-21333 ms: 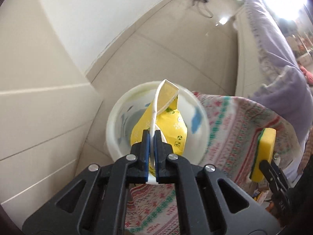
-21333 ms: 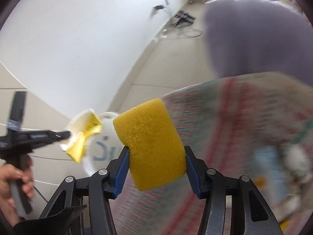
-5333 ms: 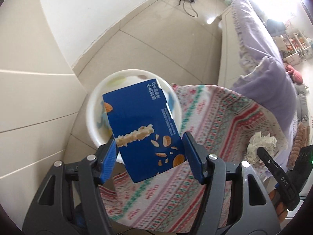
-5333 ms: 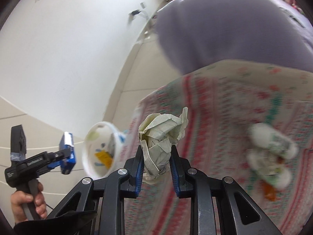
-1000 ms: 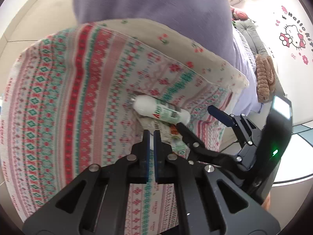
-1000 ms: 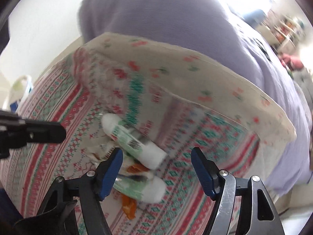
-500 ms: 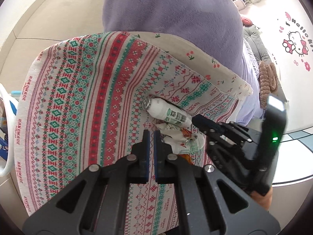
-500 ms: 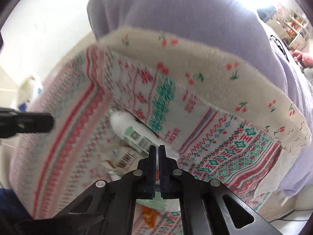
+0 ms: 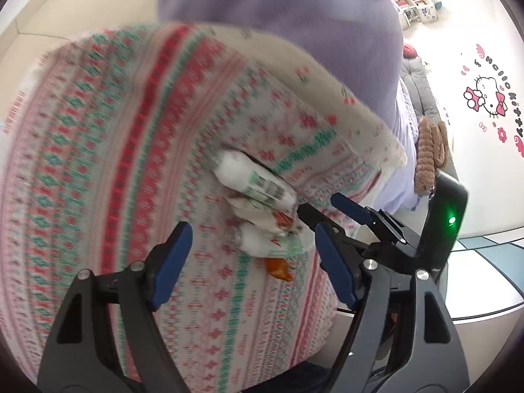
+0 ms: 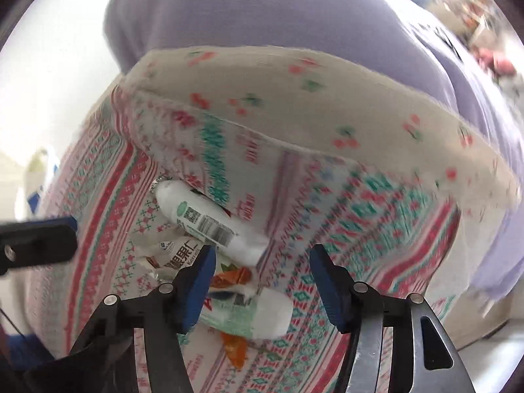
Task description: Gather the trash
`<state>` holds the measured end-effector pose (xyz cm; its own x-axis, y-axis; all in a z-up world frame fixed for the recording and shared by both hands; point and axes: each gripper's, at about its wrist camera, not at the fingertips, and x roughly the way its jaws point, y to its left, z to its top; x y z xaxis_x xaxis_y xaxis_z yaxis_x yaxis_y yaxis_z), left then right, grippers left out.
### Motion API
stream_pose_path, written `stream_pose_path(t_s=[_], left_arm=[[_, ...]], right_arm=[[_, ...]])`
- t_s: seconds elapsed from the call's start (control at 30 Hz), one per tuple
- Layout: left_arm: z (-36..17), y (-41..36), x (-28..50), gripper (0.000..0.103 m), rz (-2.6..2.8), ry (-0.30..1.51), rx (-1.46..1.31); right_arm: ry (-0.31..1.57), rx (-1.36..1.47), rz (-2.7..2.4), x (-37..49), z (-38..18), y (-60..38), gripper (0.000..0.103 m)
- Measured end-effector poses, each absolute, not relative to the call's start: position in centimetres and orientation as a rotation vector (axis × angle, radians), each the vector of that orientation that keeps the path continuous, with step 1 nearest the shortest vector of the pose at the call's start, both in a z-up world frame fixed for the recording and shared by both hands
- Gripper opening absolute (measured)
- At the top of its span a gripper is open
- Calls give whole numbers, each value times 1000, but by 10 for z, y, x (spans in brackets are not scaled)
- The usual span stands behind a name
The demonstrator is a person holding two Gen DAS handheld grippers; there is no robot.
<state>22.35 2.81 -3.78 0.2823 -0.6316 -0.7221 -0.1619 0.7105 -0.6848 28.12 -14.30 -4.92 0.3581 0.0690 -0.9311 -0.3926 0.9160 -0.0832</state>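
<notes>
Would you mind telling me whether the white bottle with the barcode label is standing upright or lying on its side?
Lying on its side: the white bottle rests lengthwise on the patterned cloth, barcode facing up.

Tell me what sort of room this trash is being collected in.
Probably a child's bedroom or a living room at home. A patterned knitted cloth in red and green covers the surface with the litter, a lilac fabric cushion lies behind it, and a pink cartoon-cat wall sticker decorates the white wall.
</notes>
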Motion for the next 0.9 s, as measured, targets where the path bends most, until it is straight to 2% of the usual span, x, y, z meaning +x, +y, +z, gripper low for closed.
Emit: stream_pose_path(t_s=[0.13,0.2,0.27,0.3,0.37,0.47,0.73,0.9], left_arm=[[-55,0,231,77,-372,1325,-796],[-59,-15,235,73,-362,1345,-764],[-64,-28,239,56,-350,1365,-747],[-65,-34,240,50,-347,1376,-736],[-68,-42,243,29,-336,1399,-703],[-66,-42,246,15,-319,1389,-686],[-43,-19,244,3,-317,1314,-665],[-37,-6,240,3,-316,1293,-627]], right_arm=[[1265,-215,252,284,-54,-164,61],[1316,-126,227,282,-61,-177,61],[1373,-17,218,280,-67,-192,61],[1388,25,222,277,-67,-201,61],[1412,103,232,271,-69,-208,61],[1433,233,213,264,-72,-228,61],[1476,321,236,251,-86,-235,61],[1482,85,329,250,-103,-181,61]])
